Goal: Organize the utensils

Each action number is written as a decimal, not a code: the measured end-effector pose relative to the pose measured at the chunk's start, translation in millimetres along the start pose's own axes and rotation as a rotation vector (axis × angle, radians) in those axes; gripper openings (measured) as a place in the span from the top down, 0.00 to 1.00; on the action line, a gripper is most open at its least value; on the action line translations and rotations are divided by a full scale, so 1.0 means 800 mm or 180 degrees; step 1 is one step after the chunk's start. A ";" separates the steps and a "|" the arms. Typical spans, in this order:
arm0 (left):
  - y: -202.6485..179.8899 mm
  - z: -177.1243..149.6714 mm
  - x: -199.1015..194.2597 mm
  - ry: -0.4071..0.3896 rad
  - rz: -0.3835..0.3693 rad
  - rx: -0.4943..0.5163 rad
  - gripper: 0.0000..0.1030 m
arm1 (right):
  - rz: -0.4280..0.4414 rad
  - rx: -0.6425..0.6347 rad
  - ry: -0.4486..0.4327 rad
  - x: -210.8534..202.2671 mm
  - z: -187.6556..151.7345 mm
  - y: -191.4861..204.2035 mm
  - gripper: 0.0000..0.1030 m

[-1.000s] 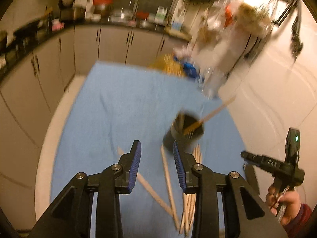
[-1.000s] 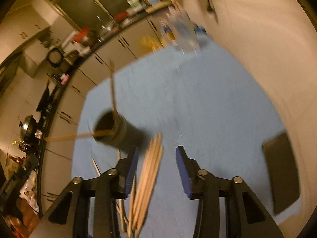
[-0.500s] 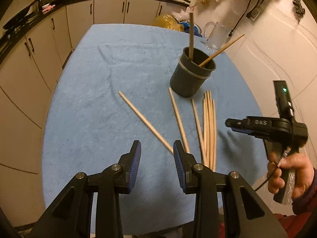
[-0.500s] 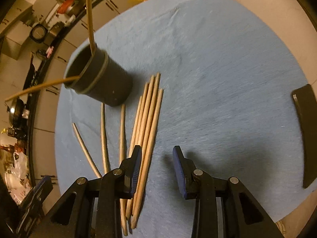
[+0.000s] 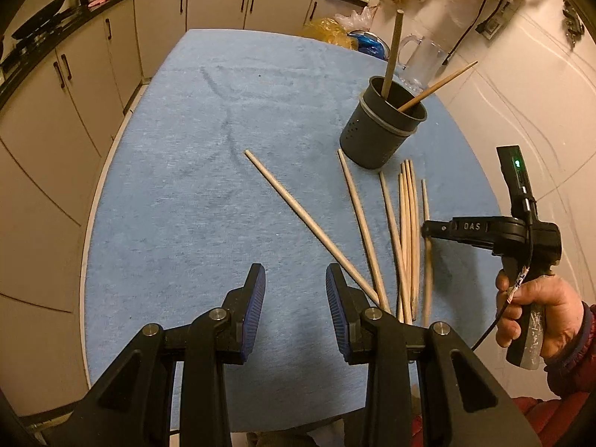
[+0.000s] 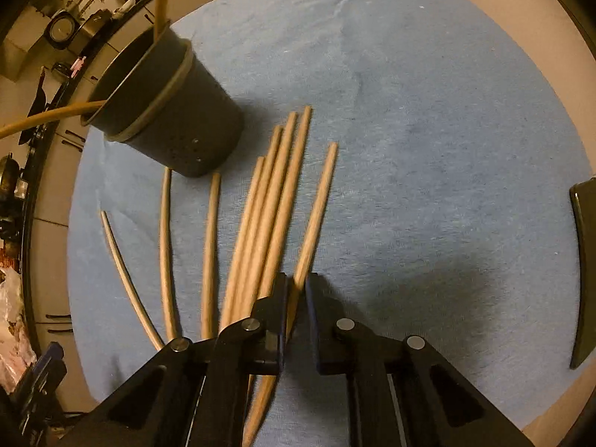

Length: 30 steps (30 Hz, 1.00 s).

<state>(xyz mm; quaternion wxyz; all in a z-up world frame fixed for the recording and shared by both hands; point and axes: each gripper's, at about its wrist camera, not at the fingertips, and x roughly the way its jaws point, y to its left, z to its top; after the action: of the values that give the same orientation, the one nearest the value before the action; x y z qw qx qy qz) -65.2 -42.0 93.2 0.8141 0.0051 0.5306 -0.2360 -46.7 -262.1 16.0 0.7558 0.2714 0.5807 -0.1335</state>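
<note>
Pale wooden chopsticks (image 6: 279, 201) lie fanned on the blue-covered bench (image 5: 178, 193) near its right edge, just in front of a dark cup (image 5: 383, 126) holding two more, while the right gripper (image 6: 297, 290), pointing steeply down, is closing on the rightmost chopstick (image 6: 316, 208) and the left gripper (image 5: 295, 287) hovers narrowly parted, empty.

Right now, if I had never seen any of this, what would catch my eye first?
Probably the wooden chopsticks fanned out on the blue cloth, in front of a dark holder with two sticks already standing in it. Then the right gripper, its jaws closing on the outermost chopstick of the fan, while the left gripper hangs above the cloth with nothing between its jaws.
</note>
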 end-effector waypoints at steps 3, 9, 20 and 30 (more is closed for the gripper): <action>-0.006 0.008 0.009 0.0049 -0.0046 0.0020 0.69 | -0.0088 -0.0003 0.0002 -0.006 -0.003 -0.013 0.92; -0.022 0.039 0.043 0.0188 -0.0186 0.0004 0.67 | -0.0140 0.0033 0.0038 -0.022 -0.006 -0.045 0.93; -0.069 0.080 0.121 0.0332 0.0096 0.0053 0.67 | -0.0002 0.0201 0.0121 -0.042 -0.004 -0.110 0.90; -0.081 0.093 0.160 0.0355 0.0268 0.0101 0.67 | 0.0063 0.0276 0.0086 -0.051 0.012 -0.122 0.80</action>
<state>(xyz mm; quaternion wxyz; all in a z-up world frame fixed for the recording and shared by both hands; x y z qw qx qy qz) 15.6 -167.2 30.5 0.7923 0.0534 0.5706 -0.2092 -101.2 -352.1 31.9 0.7367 0.3115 0.5818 -0.1473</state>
